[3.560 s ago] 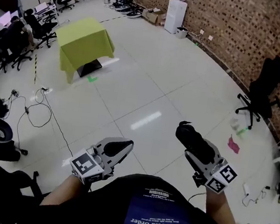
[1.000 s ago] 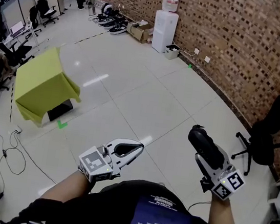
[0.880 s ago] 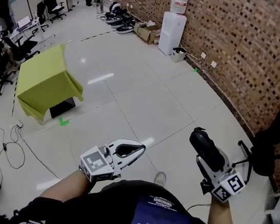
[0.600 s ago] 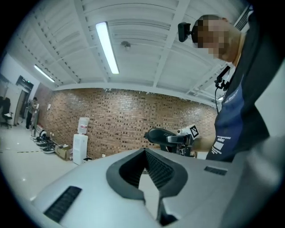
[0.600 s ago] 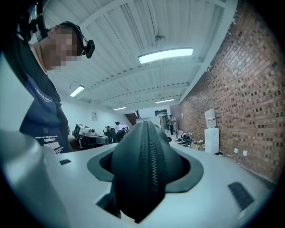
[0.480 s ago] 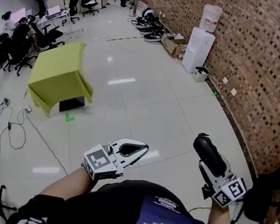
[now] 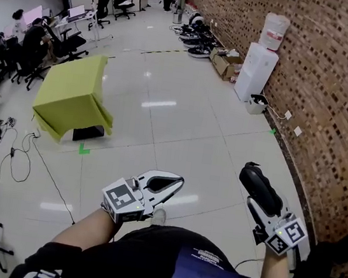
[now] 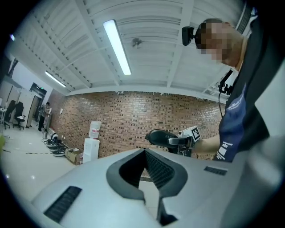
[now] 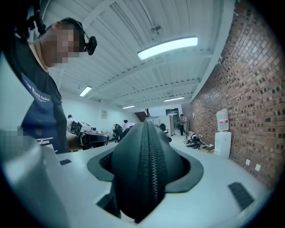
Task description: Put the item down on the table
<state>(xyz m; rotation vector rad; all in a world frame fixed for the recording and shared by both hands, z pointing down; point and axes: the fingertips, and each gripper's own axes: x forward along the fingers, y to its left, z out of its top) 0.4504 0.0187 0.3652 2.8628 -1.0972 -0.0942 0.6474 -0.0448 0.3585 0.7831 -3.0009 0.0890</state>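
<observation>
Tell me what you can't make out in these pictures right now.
Black zippered case: contents, zipper shut, every view.
Right tool: pad contact faces, right gripper view, case covers them.
Dark box under the green table: head view, cloth hides most.

Bright, even overhead light: one ceiling tube (image 8: 118, 46) in the left gripper view, second tube (image 9: 168, 47) in the right, both blown out white. Glossy floor (image 7: 191, 150) throws white glare patches; shadows soft. Head view sharp, slight barrel bend on the wall (image 7: 334, 93). Gripper views: heavy fisheye, black vignette corners, far background in focus. Item (image 9: 147, 173) reads dark, zip crisp.
</observation>
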